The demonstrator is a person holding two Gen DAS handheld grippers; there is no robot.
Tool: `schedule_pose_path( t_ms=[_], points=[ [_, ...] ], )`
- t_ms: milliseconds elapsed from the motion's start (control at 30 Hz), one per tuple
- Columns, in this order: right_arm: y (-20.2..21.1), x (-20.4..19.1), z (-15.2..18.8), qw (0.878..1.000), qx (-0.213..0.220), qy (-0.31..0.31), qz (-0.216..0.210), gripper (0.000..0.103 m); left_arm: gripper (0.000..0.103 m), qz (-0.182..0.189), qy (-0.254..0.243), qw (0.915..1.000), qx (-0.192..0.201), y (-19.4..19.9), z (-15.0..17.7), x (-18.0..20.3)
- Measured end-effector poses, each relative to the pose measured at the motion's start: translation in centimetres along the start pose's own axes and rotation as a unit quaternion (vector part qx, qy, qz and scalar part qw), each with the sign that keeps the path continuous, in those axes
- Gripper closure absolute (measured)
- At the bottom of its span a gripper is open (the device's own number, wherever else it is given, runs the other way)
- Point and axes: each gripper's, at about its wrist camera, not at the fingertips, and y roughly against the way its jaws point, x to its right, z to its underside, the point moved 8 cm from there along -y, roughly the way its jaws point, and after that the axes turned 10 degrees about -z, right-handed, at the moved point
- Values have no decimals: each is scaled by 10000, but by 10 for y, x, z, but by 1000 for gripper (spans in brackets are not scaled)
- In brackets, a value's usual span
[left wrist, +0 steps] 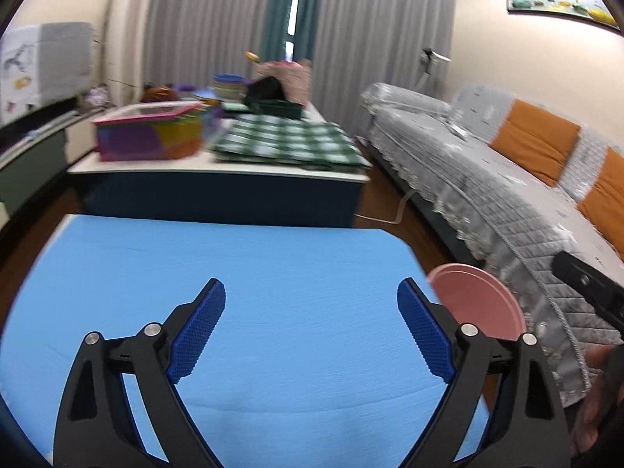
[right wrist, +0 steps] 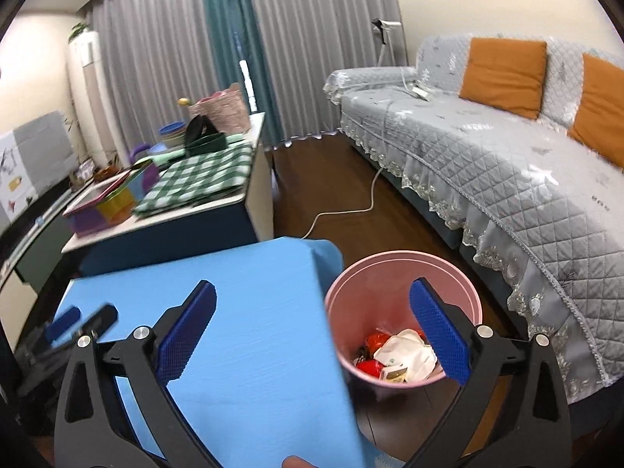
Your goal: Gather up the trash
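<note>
A pink trash bin (right wrist: 394, 269) stands on the floor by the right corner of a blue-covered table (right wrist: 249, 312). White wrappers and red scraps (right wrist: 397, 355) lie inside it. My right gripper (right wrist: 312, 319) hangs open above the table corner and the bin, nothing between its blue pads. My left gripper (left wrist: 311, 314) is open over the blue table (left wrist: 234, 273), holding nothing. From the left wrist only the rim of the bin (left wrist: 479, 304) shows past the table's right edge. The left gripper (right wrist: 78, 323) also shows blurred at the lower left of the right wrist view.
A long low table (left wrist: 218, 173) beyond carries a green checked cloth (left wrist: 284, 142), a colourful box (left wrist: 152, 132) and baskets. A grey quilted sofa (right wrist: 507, 171) with orange cushions runs along the right. A white cable (right wrist: 351, 206) crosses the wood floor.
</note>
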Motion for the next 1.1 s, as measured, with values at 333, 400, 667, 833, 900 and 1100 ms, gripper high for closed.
schedule_pose_path(
  t_ms=[333, 400, 667, 833, 900, 1100],
  points=[
    [50, -46, 13, 9990, 163, 412, 26, 5, 8, -361, -214, 9990, 182, 55, 2, -59],
    [55, -50, 18, 9987, 158, 471, 72, 5, 8, -384, -314, 9986, 208, 68, 8, -61],
    [61, -57, 47, 9985, 20, 513, 195, 5, 8, -553, -185, 9983, -25, 96, 69, -80],
    [52, -58, 58, 9979, 32, 546, 336, 5, 8, -651, -55, 9978, -105, 88, 74, -89],
    [45, -62, 66, 9979, -87, 573, 280, 5, 8, -723, 36, 9973, -140, 85, 75, -94],
    [41, -78, 71, 9960, -67, 870, 214, 5, 8, -680, 116, 9974, -212, 81, 76, -93]
  ],
)
